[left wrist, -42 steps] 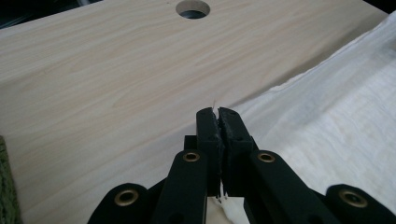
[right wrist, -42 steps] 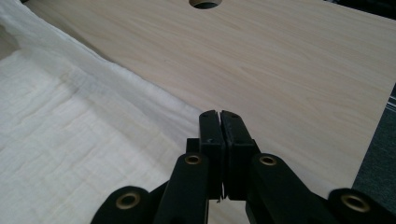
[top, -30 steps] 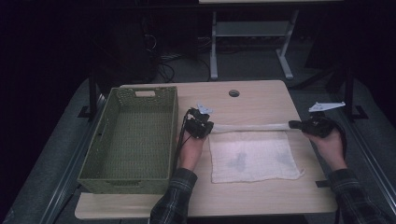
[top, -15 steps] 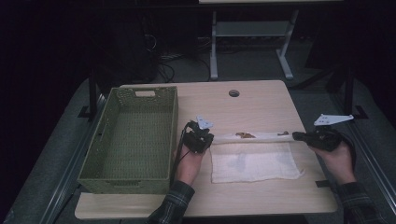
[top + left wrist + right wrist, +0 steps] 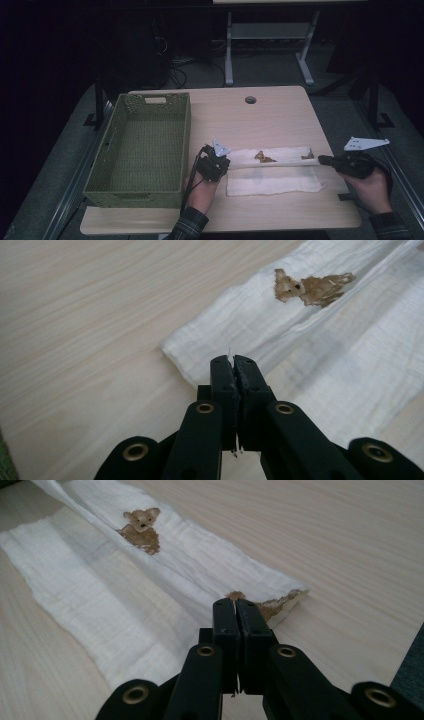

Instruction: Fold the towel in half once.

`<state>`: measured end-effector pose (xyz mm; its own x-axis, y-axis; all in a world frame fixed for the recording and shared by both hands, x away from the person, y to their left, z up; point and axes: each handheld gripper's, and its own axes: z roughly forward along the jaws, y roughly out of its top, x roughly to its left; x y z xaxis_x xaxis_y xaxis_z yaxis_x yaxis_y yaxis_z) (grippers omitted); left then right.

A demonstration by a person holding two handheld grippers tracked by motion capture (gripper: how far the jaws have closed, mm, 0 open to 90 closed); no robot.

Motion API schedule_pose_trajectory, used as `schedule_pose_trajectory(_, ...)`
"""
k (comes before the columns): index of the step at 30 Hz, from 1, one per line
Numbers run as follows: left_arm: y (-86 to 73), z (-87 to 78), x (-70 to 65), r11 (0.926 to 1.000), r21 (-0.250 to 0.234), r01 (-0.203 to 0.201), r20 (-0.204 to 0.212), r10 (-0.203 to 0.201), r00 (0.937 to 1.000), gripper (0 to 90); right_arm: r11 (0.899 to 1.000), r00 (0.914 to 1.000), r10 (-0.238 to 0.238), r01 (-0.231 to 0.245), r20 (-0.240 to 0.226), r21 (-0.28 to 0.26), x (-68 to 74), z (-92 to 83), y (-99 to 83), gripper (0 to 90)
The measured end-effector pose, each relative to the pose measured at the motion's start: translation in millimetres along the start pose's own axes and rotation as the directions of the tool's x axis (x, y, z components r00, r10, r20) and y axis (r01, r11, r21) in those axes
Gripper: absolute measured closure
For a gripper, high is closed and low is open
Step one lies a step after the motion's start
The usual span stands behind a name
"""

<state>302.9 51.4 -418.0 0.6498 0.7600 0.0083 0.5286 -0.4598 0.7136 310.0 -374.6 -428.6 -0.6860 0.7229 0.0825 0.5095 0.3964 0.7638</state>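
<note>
Wooden table (image 5: 280, 112) carrying a green perforated basket (image 5: 142, 145) on its left side, sitting empty; a white cloth (image 5: 272, 172) lying just right of the basket, toward the near edge. Compared with a second ago, the cloth's far edge is coming across toward the person: both hands are drawing it level over the lower layer, and the visible cloth is shrinking from a near-square into a long band. Judging from that, a fold in half is well under way, with the carried edge not yet laid on the near edge. Left gripper (image 5: 216, 162) is clamping the left corner of the raised edge, jaws pressed together on a thin sliver of fabric in the left gripper view (image 5: 234, 365). Right gripper (image 5: 325, 160) is pinching the right corner the same way, jaws closed on cloth in the right gripper view (image 5: 235, 607). The cloth is looking crinkled and gauzy, stretched fairly taut between the two grips. A brown bear print (image 5: 141, 524) is showing on the turned-over strip, and a brown trim patch (image 5: 272, 605) is sitting at the right corner.
</note>
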Motion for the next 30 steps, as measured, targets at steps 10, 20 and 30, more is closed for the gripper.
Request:
schedule_pose_trajectory(10,-13.5,-9.9,-9.6,1.0,0.005,0.001,0.042,-0.002,0.9991,87.7,1.0,0.9997,-0.002,0.003,-0.023,0.025,12.6,-5.2,-16.1,88.0)
schedule_pose_trajectory(20,-29.1,-9.8,-18.5,0.9988,0.047,-0.014,0.065,0.01,0.9978,87.7,0.998,0.9988,0.003,0.0,-0.048,0.061,23.3,-6.8,-31.4,87.8)
schedule_pose_trajectory(30,-43.0,-3.9,-22.5,0.9945,0.101,-0.03,0.106,0.019,0.9942,87.6,0.995,0.9974,0.012,-0.005,-0.071,0.095,25.6,-5.0,-43.2,87.4)
